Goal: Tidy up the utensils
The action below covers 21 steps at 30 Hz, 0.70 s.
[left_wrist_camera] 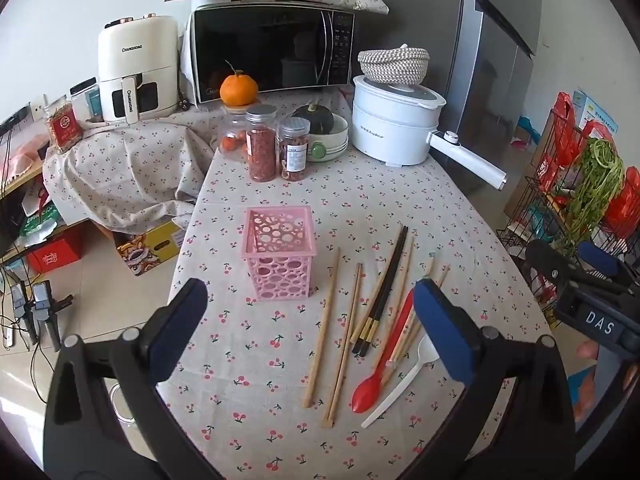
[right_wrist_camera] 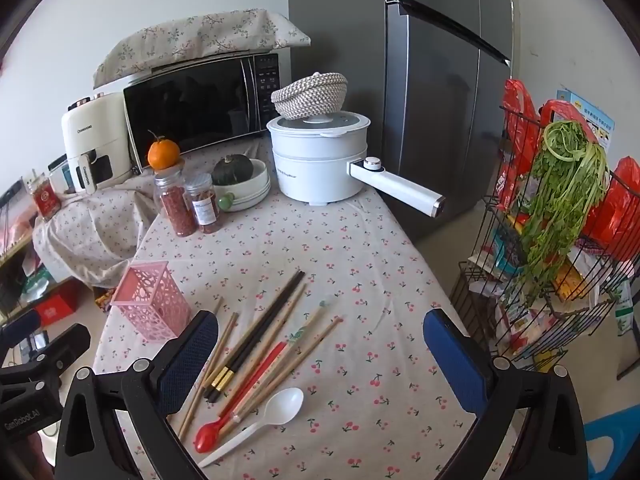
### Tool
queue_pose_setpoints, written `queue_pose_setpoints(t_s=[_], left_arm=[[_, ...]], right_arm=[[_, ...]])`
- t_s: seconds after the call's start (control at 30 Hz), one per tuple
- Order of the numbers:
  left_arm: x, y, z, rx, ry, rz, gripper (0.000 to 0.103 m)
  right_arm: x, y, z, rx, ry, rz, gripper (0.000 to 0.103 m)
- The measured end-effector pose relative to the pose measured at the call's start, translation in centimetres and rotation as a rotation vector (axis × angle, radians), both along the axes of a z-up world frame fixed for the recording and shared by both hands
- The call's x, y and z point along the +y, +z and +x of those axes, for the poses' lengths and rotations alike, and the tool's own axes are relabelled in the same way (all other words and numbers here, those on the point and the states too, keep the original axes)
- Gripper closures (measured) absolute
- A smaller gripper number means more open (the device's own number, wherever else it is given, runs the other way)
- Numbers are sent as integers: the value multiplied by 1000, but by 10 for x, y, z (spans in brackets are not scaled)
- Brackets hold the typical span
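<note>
Pink holder (left_wrist_camera: 280, 254) upright, empty. Chopsticks (left_wrist_camera: 382, 292) and spoons (left_wrist_camera: 384, 354) loose just right of it, awaiting sorting. Left gripper (left_wrist_camera: 308, 320) and right gripper (right_wrist_camera: 320, 354) gape wide, holding nothing.

Holder basket (left_wrist_camera: 280, 252) stands on the surface (left_wrist_camera: 440, 208), left of the loose chopsticks (left_wrist_camera: 384, 284) and spoons (left_wrist_camera: 384, 360). Behind: jars (left_wrist_camera: 262, 144), bowl (left_wrist_camera: 334, 140), cooker pot (left_wrist_camera: 394, 120); microwave (left_wrist_camera: 272, 52) rearmost.

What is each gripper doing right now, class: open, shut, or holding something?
Left gripper: open, holding nothing, above the cherry-print tablecloth.
Right gripper: open, holding nothing, above the scattered wooden chopsticks.
</note>
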<state>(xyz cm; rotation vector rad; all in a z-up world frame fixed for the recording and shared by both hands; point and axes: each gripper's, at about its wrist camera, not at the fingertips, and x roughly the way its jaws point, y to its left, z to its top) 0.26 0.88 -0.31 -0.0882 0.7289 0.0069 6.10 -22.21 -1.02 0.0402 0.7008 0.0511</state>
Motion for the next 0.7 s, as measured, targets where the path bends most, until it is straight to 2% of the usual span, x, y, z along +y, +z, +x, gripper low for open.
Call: queue_pose_setpoints(t_s=[0.7], left_arm=[[-4, 0, 0, -14, -6, 35, 1]], right_arm=[[-1, 1, -1, -3, 0, 3, 0]])
